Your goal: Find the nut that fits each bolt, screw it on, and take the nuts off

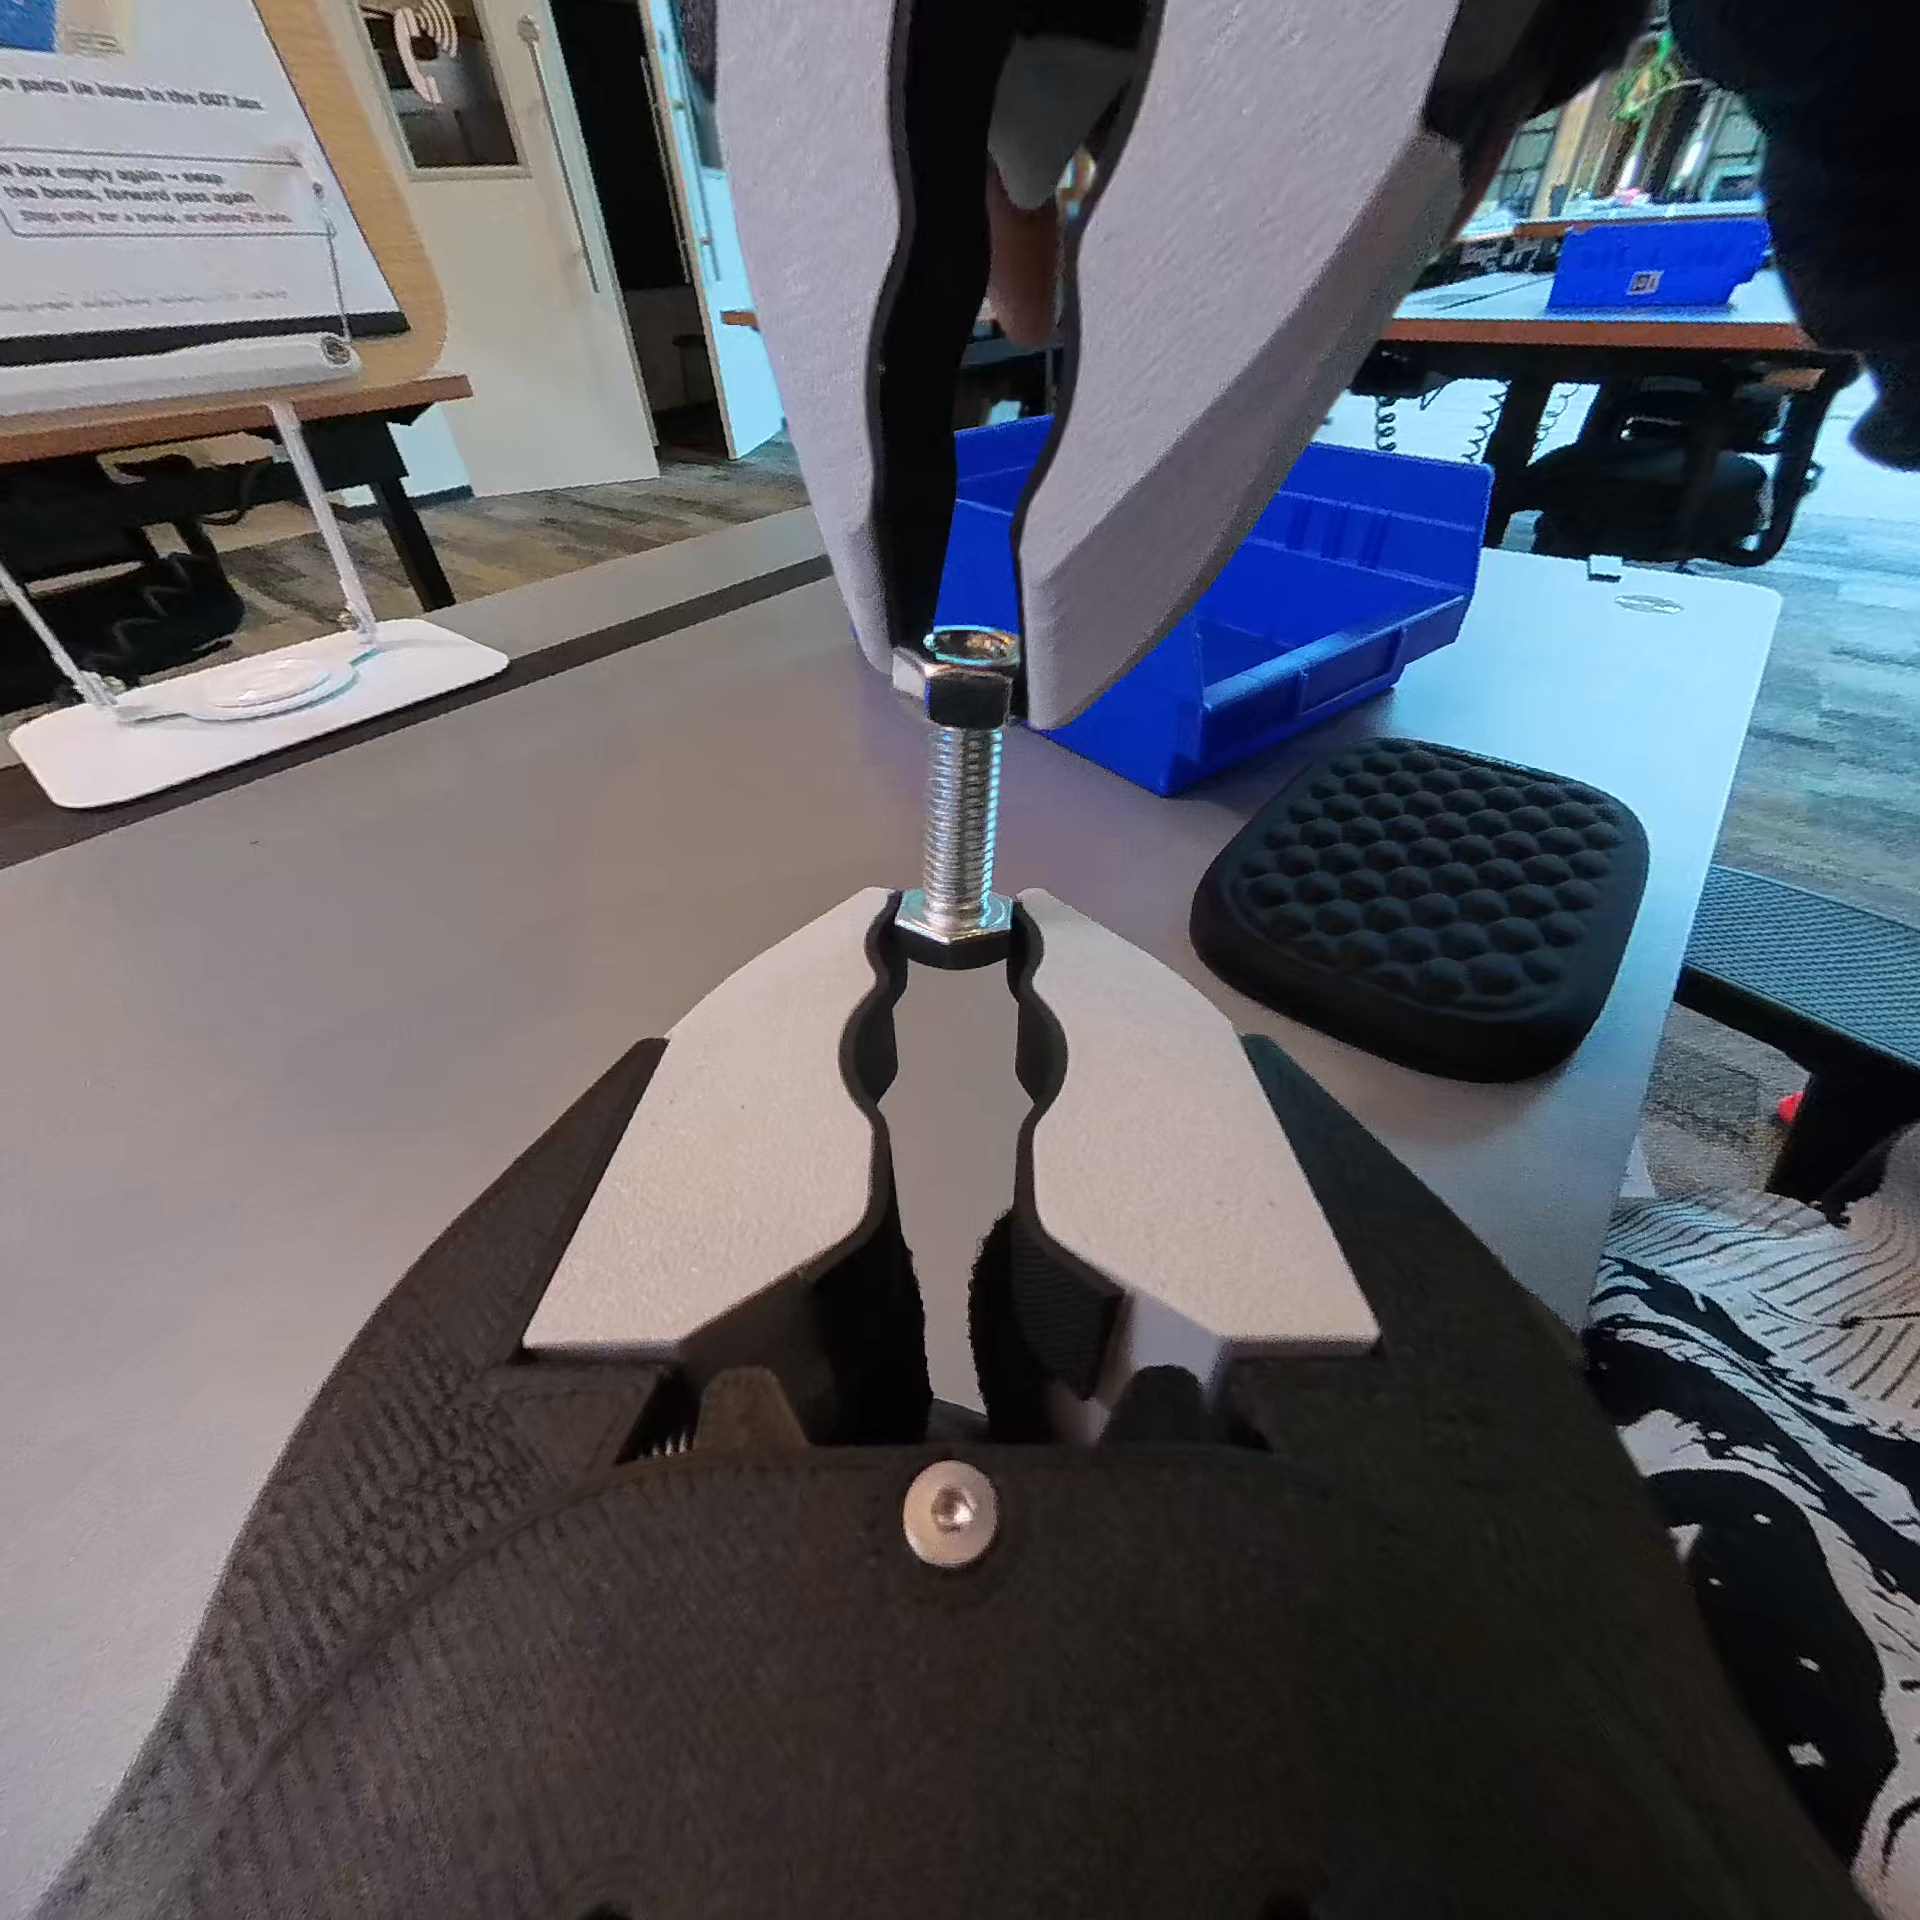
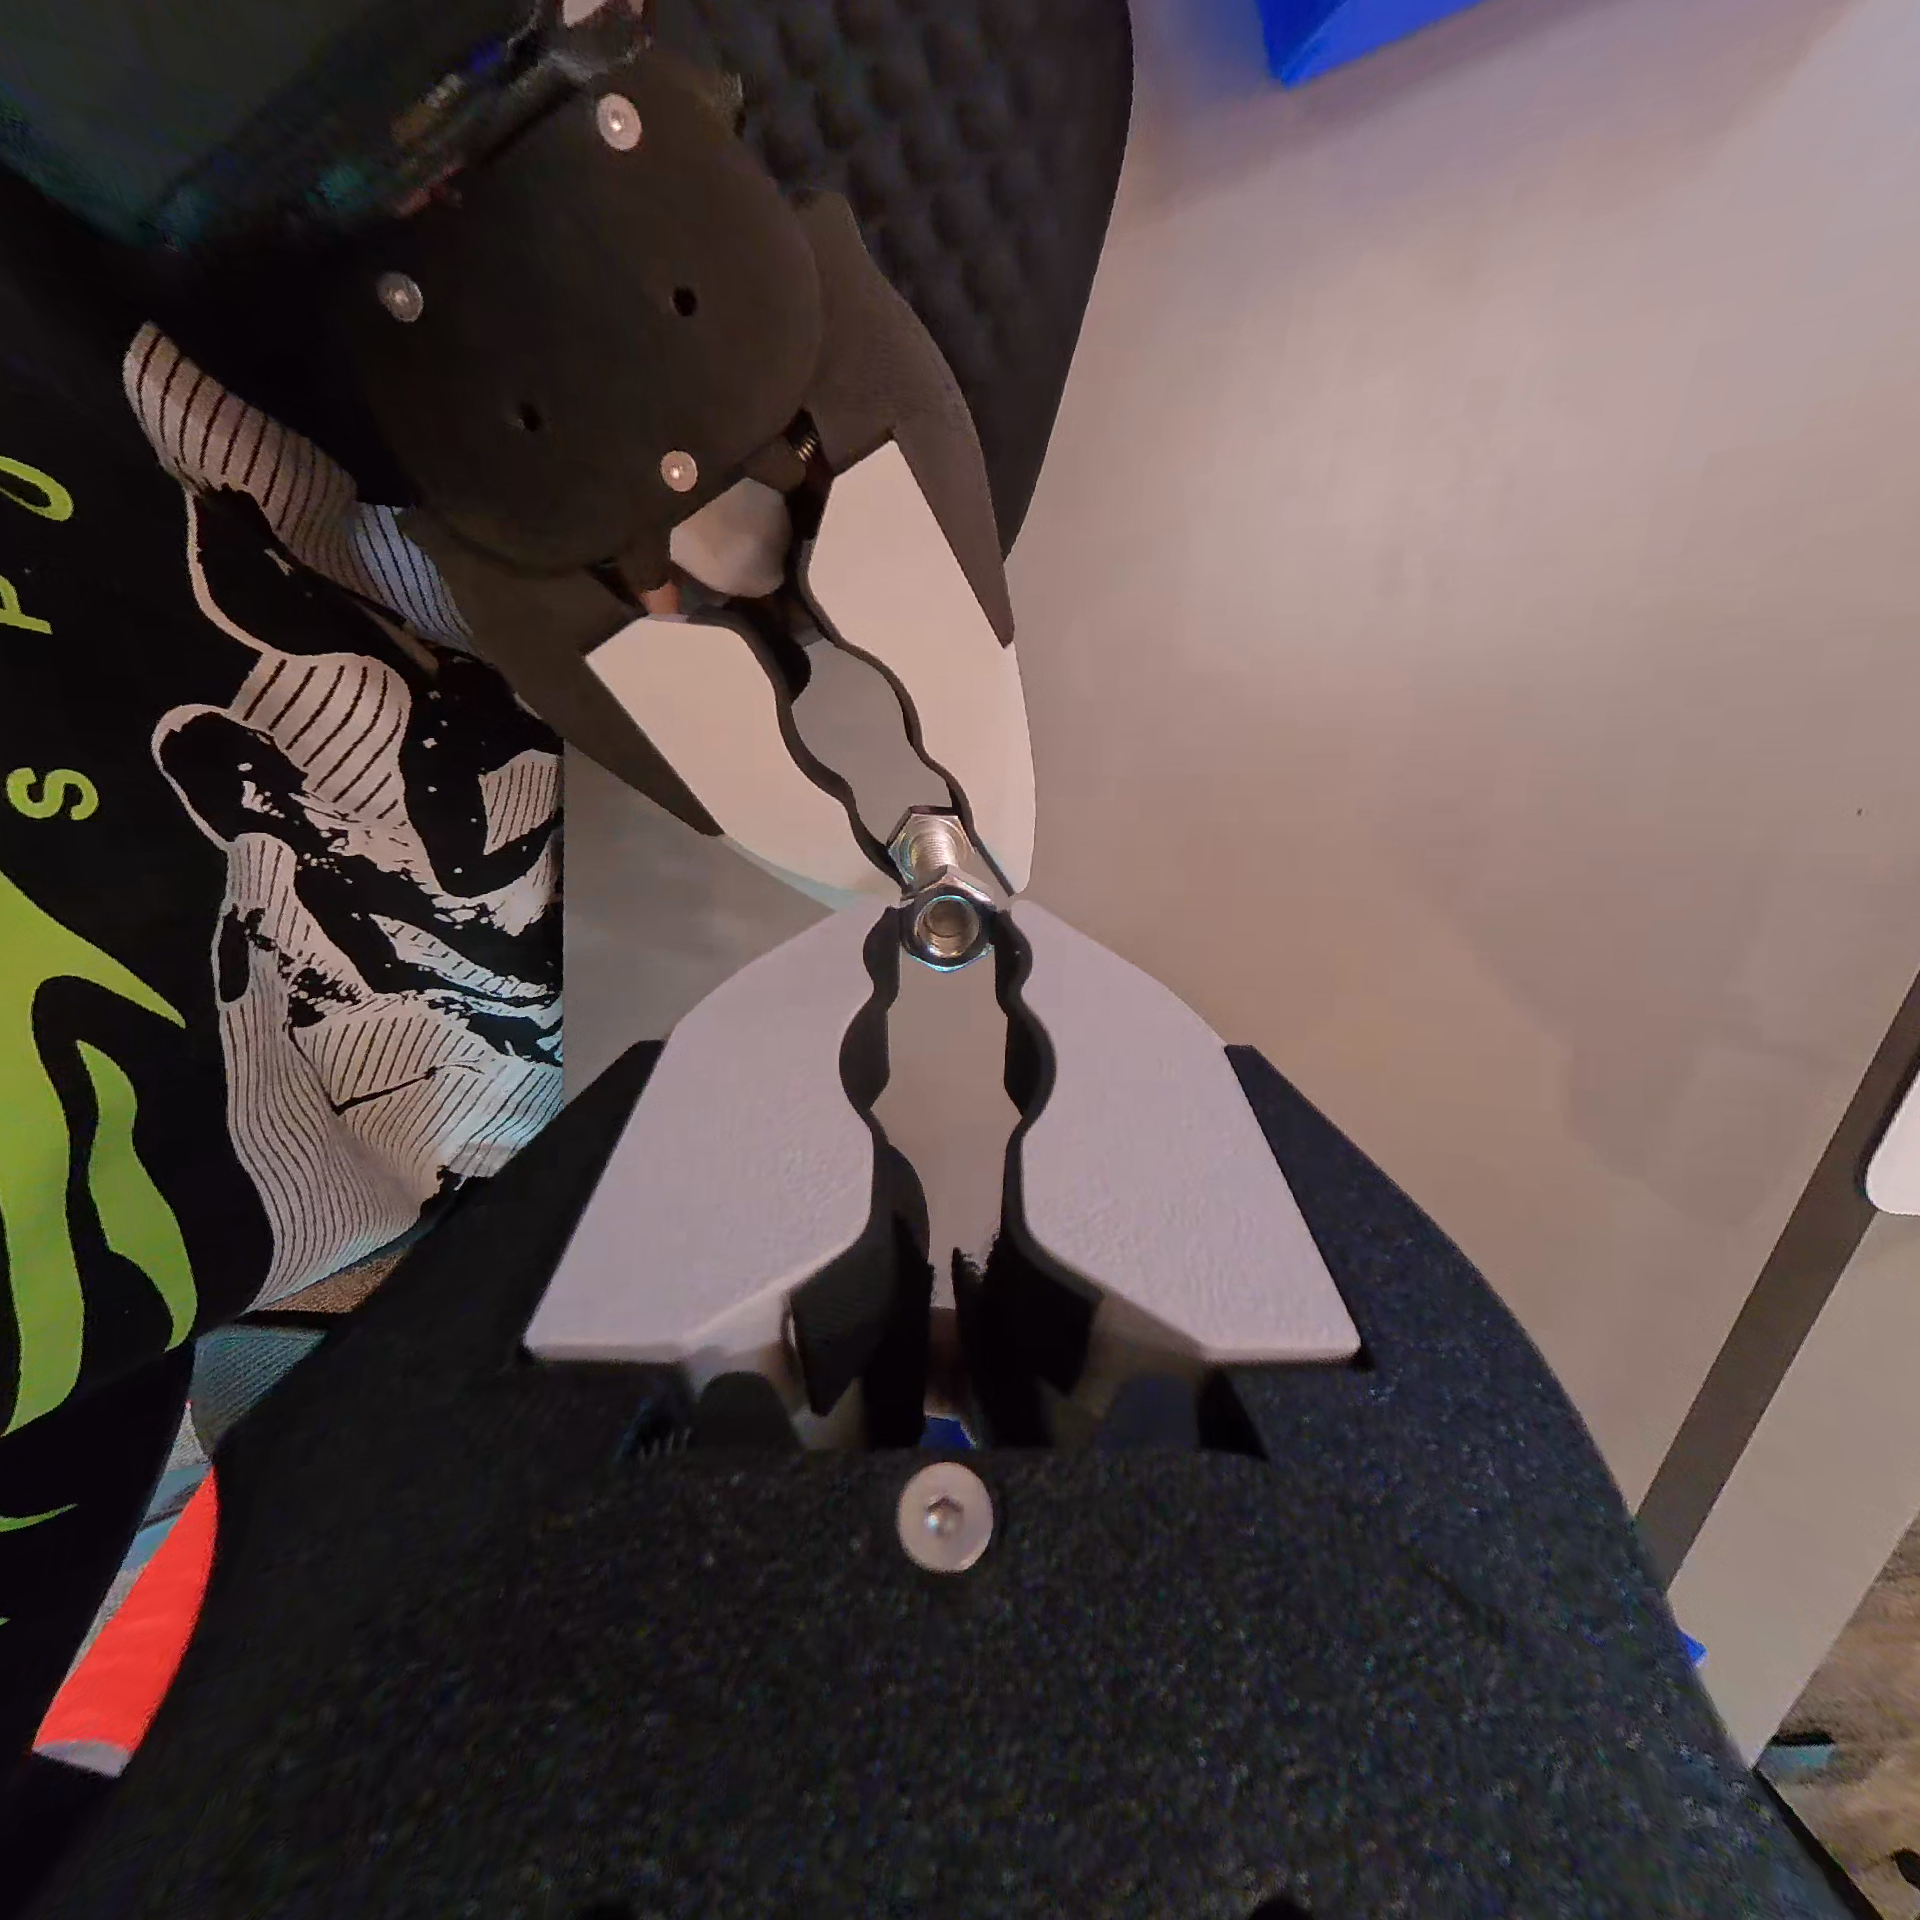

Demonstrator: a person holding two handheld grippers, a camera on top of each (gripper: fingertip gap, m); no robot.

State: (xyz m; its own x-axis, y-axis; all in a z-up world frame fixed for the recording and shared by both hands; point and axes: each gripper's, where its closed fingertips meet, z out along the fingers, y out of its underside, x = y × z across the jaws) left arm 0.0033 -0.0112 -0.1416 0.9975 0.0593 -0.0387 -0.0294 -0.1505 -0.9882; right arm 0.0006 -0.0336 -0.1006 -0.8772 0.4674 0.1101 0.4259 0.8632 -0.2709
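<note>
The table [image 1: 436, 1039] has a smooth grey top, with a darker strip running across its far side. On it stands a blue plastic bin [image 1: 1299, 623], open at the top, with its low front turned to the near side. Just beside the bin, closer to the right edge, lies a black pad [image 1: 1423, 904] covered with round bumps (it lies flat). Far on the left, beyond the dark strip, rests the white flat base [image 1: 260, 707] of a stand which carries a printed sheet, well apart from the bin.
</note>
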